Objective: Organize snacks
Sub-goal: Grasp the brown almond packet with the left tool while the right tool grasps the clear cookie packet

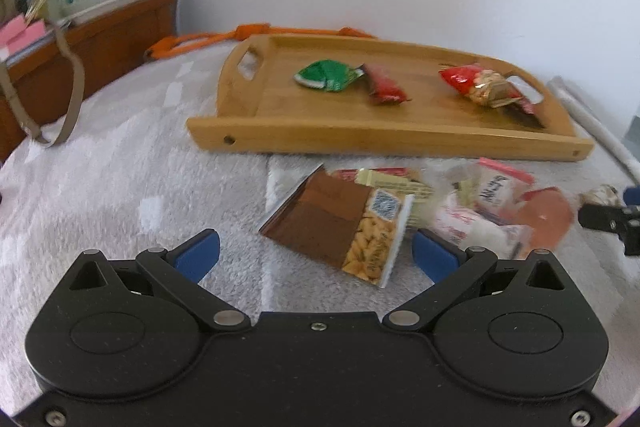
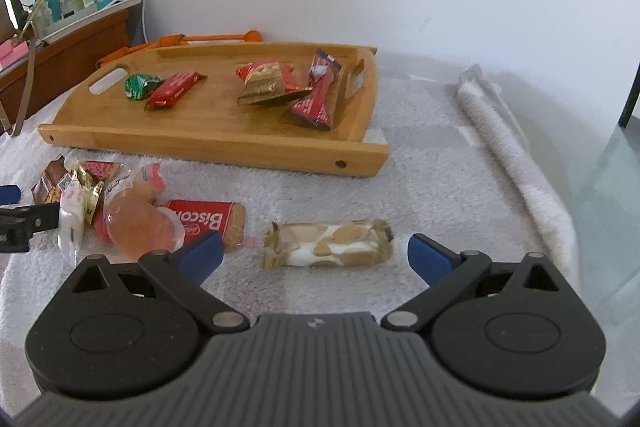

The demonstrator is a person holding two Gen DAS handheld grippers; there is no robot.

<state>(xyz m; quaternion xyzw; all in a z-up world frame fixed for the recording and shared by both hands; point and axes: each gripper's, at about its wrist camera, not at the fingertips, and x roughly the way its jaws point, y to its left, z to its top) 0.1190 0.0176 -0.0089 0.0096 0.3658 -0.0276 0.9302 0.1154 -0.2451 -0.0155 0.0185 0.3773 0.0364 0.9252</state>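
Right hand-held gripper (image 2: 314, 254) was spread wide, empty, straddling the clear-wrapped wafer bar (image 2: 328, 243) at lower centre of frame. Bar lay flat on the blanket (image 2: 440, 187), long axis left-right, sealed ends toward each finger. Risk: crinkly wrap slipping, or the near-side finger (image 2: 200, 254) snagging the Biscoff pack (image 2: 208, 221). Left hand-held gripper (image 1: 316, 253) also wide open, empty, probably above the peanut packet (image 1: 340, 223); blurred. Wooden tray (image 2: 224, 147) sat in the upper half of the frame.

Honey-brown wooden tray (image 2: 224, 143). On it: green wrapper (image 2: 140, 85), red bar wrapper (image 2: 174, 89), red-and-gold peanut packet (image 2: 266, 83), dark red sachet (image 2: 318, 95). Grey-and-white checked fleece blanket (image 2: 420, 155). Red Biscoff packet (image 2: 208, 219), white lettering. Clear-wrapped tan-and-white bar (image 2: 328, 245). Brown foil packet (image 1: 336, 227), yellow nuts showing. Orange strap (image 2: 208, 38). Both hand-held grippers black, blue fingertips (image 2: 430, 257).
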